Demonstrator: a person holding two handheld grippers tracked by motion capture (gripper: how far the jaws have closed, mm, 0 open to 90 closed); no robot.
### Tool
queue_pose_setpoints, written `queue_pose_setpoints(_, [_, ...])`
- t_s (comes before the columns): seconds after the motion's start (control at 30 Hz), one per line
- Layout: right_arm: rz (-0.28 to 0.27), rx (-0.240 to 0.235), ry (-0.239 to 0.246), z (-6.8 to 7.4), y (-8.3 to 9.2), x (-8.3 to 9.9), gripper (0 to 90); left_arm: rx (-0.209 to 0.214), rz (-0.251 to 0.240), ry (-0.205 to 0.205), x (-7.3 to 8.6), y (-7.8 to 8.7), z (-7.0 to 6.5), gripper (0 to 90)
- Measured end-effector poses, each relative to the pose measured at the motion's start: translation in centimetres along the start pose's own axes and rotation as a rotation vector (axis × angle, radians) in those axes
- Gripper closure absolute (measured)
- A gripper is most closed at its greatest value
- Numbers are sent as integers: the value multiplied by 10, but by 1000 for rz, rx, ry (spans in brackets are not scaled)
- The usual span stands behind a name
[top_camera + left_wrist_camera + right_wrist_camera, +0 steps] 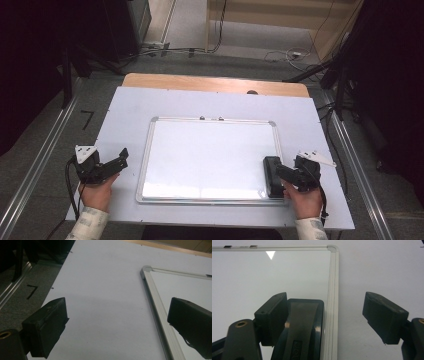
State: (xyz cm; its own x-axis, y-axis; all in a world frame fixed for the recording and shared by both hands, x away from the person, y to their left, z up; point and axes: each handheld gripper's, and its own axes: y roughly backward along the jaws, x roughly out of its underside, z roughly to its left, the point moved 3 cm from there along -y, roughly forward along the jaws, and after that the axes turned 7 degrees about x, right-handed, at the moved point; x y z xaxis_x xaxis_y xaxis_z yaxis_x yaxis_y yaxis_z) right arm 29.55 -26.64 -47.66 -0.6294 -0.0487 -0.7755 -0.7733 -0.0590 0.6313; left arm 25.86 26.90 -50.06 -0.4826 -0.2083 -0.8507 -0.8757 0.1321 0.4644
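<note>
Now the right gripper stands wide open over the black eraser, which lies on the whiteboard by its right frame, long axis running away from the person. Left gripper hovers open, empty, beside the board's left edge.

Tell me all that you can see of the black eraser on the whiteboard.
The eraser is a black, oblong block with a grey strip along its top and rounded corners. It lies flat on the whiteboard, by the right frame near the front corner. The right gripper is open around it; one jaw is at its side.
</note>
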Motion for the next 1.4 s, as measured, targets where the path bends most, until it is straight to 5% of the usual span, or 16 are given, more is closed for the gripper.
queue_pose_setpoints(1.4, [-40,65,-7,-47,14,1,196,1,3,-6,0,0,-1,33])
